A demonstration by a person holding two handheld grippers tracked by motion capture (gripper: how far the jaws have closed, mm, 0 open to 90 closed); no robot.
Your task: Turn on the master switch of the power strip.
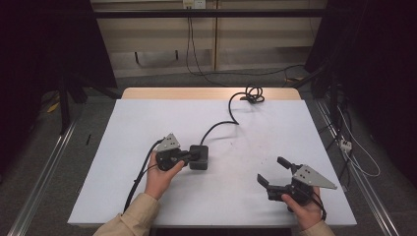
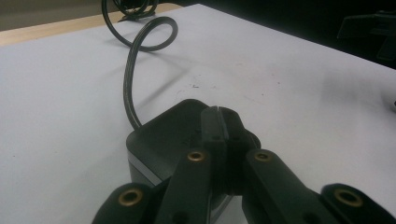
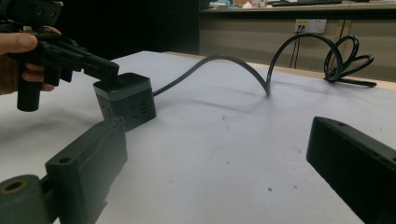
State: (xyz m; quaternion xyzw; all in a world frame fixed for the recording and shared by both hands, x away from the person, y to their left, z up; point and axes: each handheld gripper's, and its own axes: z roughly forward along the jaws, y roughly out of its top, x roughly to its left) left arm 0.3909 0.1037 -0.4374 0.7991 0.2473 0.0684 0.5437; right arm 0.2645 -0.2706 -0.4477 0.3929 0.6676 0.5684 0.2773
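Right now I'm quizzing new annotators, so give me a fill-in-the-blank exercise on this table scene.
1. The left hand-held gripper, its tips on top of the black power cube, has its jaws ____.
2. The right hand-held gripper has its jaws ____.
3. The cube's cable ends in a ____ at the table's far edge.
4. The table top is ____ in colour.

Missing words: shut; open; coil; white

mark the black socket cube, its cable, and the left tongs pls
Socket cube (image 3: 133,105), right gripper view: its front face.
Cable (image 1: 231,110), high view: the bend mid-table.
Left tongs (image 2: 224,128), left gripper view: shut tips resting on the cube's top.
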